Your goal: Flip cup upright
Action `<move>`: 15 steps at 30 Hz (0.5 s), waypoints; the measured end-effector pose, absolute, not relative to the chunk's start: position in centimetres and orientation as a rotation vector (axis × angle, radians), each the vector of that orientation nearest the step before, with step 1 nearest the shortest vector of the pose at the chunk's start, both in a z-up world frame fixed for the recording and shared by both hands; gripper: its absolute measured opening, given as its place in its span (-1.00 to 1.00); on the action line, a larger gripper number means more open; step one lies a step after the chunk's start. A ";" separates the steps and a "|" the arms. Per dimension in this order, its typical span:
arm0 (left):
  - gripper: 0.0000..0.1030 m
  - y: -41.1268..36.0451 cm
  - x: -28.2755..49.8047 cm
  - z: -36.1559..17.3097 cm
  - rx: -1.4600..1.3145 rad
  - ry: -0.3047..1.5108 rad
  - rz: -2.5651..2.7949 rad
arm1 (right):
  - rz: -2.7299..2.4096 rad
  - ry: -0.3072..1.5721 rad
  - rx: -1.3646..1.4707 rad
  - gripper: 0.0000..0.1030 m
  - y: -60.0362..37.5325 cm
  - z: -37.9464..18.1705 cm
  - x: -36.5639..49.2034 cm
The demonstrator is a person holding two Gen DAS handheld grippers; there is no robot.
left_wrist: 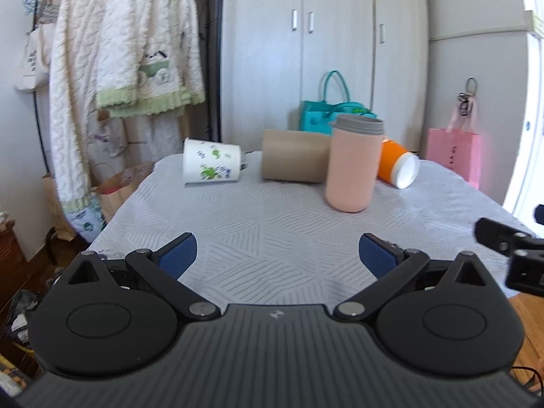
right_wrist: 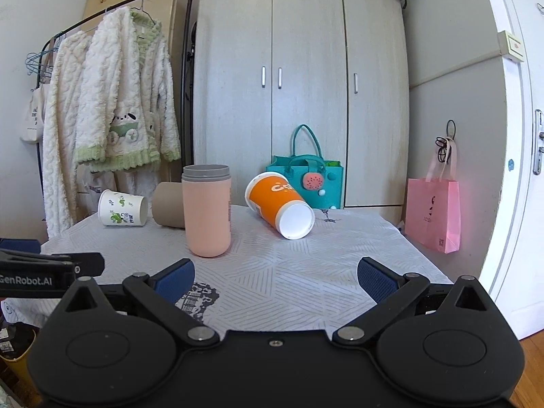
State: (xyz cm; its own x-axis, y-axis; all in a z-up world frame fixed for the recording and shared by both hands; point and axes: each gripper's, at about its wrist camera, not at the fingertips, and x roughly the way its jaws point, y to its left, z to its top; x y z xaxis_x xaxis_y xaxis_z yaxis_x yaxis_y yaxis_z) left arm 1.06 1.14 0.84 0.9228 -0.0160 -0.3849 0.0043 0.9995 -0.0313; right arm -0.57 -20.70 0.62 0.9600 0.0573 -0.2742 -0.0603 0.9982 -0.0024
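Both our left hand-held gripper (left_wrist: 277, 255) and right hand-held gripper (right_wrist: 276, 277) gape wide and empty (above the bench (right_wrist: 306, 272)); the orange cup (right_wrist: 278, 205) lies tipped beside the upright pink tumbler (right_wrist: 206, 210).

A pink tumbler (right_wrist: 206, 216) has a grey rim; cups are orange (right_wrist: 278, 204), plain brown (right_wrist: 167, 209), and white with green prints (right_wrist: 122, 208).

Black tool (right_wrist: 276, 277), blue pads (right_wrist: 176, 280)
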 end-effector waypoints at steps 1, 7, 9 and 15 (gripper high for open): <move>1.00 1.2 1.1 0.7 -0.035 0.401 -0.001 | 0.052 0.280 -0.013 1.00 -20.7 0.6 -0.6; 1.00 1.4 1.3 0.5 -0.050 0.427 -0.007 | -0.001 0.292 -0.013 1.00 -21.1 0.8 -0.9; 1.00 1.5 1.3 0.5 -0.056 0.425 -0.024 | -0.015 0.293 -0.007 1.00 -21.2 0.9 -1.1; 1.00 1.1 1.0 0.7 -0.020 0.400 -0.004 | -0.014 0.294 -0.014 1.00 -21.2 0.9 -1.3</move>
State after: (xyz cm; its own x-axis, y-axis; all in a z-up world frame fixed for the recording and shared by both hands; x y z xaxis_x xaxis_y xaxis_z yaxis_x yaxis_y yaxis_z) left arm 0.96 1.05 0.65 0.9211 -0.0083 -0.3893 0.0003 0.9998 -0.0207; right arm -1.26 -21.16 0.90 0.9571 -0.0158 -0.2895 0.0118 0.9998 -0.0155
